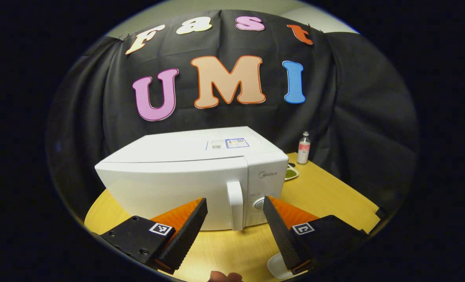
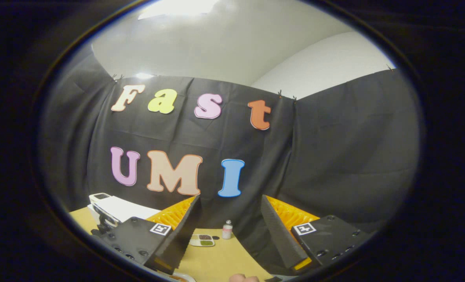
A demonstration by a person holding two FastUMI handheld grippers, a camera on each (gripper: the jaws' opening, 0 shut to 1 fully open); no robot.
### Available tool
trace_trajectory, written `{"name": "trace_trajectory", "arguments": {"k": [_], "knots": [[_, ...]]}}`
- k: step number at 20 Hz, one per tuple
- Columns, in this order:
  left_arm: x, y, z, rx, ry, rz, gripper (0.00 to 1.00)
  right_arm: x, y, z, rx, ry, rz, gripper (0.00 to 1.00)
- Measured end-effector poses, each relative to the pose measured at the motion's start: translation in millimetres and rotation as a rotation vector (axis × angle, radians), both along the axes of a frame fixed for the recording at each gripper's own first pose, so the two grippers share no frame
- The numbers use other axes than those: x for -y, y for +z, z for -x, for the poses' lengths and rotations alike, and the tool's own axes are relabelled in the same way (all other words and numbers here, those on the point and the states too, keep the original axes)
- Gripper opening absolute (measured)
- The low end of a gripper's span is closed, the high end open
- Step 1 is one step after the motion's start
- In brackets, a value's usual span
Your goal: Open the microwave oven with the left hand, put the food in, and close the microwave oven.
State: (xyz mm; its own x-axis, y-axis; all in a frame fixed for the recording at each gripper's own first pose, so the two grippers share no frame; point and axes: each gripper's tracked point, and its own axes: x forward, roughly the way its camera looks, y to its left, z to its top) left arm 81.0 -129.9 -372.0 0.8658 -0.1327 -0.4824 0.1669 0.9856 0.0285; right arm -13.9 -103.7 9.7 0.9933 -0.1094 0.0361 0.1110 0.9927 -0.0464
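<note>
The white microwave (image 1: pixel 185 176) stands on the yellow table (image 1: pixel 326 196) with its door shut and its vertical handle (image 1: pixel 235 205) towards its right side. My left gripper (image 1: pixel 234 201) is open just in front of that handle, one finger on each side, not touching it. A small white dish of green and dark food (image 1: pixel 291 172) lies beside the microwave's right end; the same dish (image 2: pixel 202 239) lies on the table ahead of my right gripper (image 2: pixel 230 200). The right gripper is open, held high and holds nothing. The microwave's corner (image 2: pixel 109 207) is at its left.
A small bottle with a pink label (image 1: pixel 304 148) stands behind the dish near the back wall; that bottle (image 2: pixel 227 230) is beside the dish. A white rounded rim (image 1: pixel 277 267) lies at the near table edge under the left gripper's right finger. A fingertip (image 1: pixel 225 276) peeks in below.
</note>
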Motion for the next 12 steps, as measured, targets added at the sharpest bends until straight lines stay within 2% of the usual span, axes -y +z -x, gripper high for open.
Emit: {"name": "trace_trajectory", "arguments": {"k": [5,12], "knots": [[0.7,-37.5,-14.5,-0.096,0.018,-0.001,0.95,10.0,2.5,3.6,0.009,-0.017,0.002,0.96],[4.4,-57.1,-27.8,-0.140,0.038,0.001,0.94,15.9,-3.2,6.5,-0.001,-0.029,0.003,0.96]]}}
